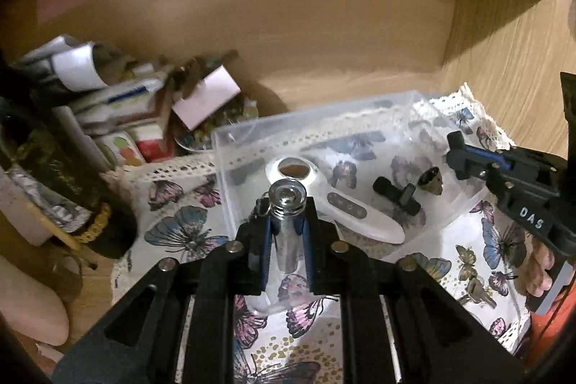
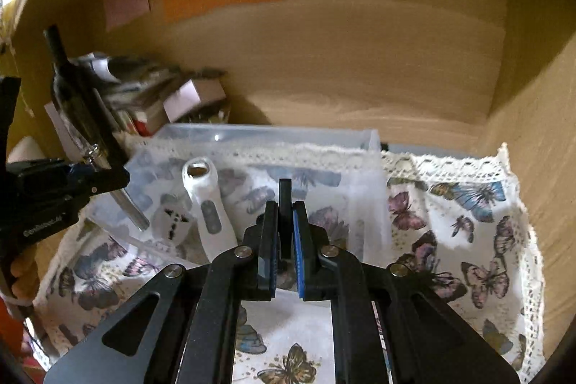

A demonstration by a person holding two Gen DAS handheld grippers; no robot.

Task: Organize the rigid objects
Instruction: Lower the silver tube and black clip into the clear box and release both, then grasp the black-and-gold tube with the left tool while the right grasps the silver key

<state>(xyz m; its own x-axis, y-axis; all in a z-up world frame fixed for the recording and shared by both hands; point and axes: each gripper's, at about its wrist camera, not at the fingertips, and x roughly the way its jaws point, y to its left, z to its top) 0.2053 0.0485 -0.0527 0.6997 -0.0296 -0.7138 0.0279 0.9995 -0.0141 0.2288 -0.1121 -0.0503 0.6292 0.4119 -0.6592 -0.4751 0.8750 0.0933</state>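
My left hand-held gripper [image 1: 287,233] clamps a silver metal vial [image 1: 286,222] above the clear plastic bin [image 1: 252,135] — my right hand-held gripper [image 2: 285,236] pinches a thin black piece [image 2: 285,200], the bin at twelve o'clock.

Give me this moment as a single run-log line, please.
left gripper: shut on silver cylinder | right gripper: shut on black piece | clear bin: white handheld device inside

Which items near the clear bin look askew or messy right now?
Only the heap of papers and small boxes left of the clear plastic bin: they lean and overlap untidily. Inside, the white handheld device lies flat, nothing spilled.
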